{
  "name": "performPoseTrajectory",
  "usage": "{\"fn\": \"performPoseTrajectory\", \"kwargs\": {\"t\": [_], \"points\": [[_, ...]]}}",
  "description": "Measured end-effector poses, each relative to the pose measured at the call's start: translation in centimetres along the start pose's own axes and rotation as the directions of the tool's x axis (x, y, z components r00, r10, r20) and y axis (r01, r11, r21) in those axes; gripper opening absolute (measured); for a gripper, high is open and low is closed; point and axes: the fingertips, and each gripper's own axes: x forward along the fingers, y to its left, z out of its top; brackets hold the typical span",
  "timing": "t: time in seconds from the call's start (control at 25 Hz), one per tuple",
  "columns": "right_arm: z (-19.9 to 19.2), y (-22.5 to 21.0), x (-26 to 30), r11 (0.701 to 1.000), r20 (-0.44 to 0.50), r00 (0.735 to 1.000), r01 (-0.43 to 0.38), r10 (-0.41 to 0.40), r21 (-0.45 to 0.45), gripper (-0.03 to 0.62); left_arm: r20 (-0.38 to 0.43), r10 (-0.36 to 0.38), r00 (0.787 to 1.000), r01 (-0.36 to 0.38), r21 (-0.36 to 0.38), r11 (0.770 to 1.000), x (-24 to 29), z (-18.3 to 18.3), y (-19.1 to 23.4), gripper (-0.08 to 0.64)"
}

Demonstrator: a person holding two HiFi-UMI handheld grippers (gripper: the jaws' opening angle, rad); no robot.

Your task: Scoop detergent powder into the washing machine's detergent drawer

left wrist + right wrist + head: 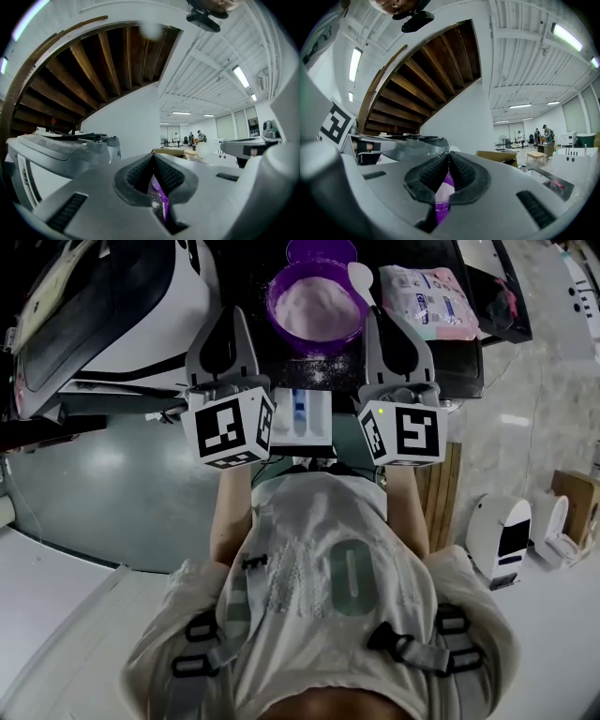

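Plainly the detergent powder (314, 306) is the tricky part: pale, loose and light, it will slide off a tilted scoop. A scatter of spilled grains (319, 371) already lies on the dark table (464, 367) between the tub and the near edge. The powder fills most of a round purple tub (277, 322), which stands open about midway along the table, its lid (319, 249) lying behind it toward the far edge.

A white spoon (360, 276) lies at the tub's right rim; whether it leans on the rim or rests on the table cannot be told. It looks like thin, stiff plastic, light and somewhat slick. The slim handle is the sensible place to pinch it, well back from the bowl, so the load can be carried level.

The detergent drawer (302, 413) juts out below the table's near edge, pulled open, with a blue compartment showing; no powder can be made out in it. A soft pink-and-white pack (427, 301) lies toward the table's right edge. The washing machine (141, 306) sits off the left edge.

Both claws hover above the near edge. The left claw (233, 313) (153, 157) and the right claw (373, 315) (449, 154) have their pads pressed together on nothing, with purple showing only through the gap below them.
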Motion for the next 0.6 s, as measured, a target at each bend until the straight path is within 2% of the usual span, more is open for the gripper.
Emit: {"fn": "performPoseTrajectory", "kwargs": {"t": [0.6], "points": [[0.7,-0.2,1.9,0.998,-0.062,0.997,-0.051,0.049,-0.024,0.008,-0.015,0.01,1.0,-0.01,-0.005,1.0,2.1,0.9,0.1,0.02]]}}
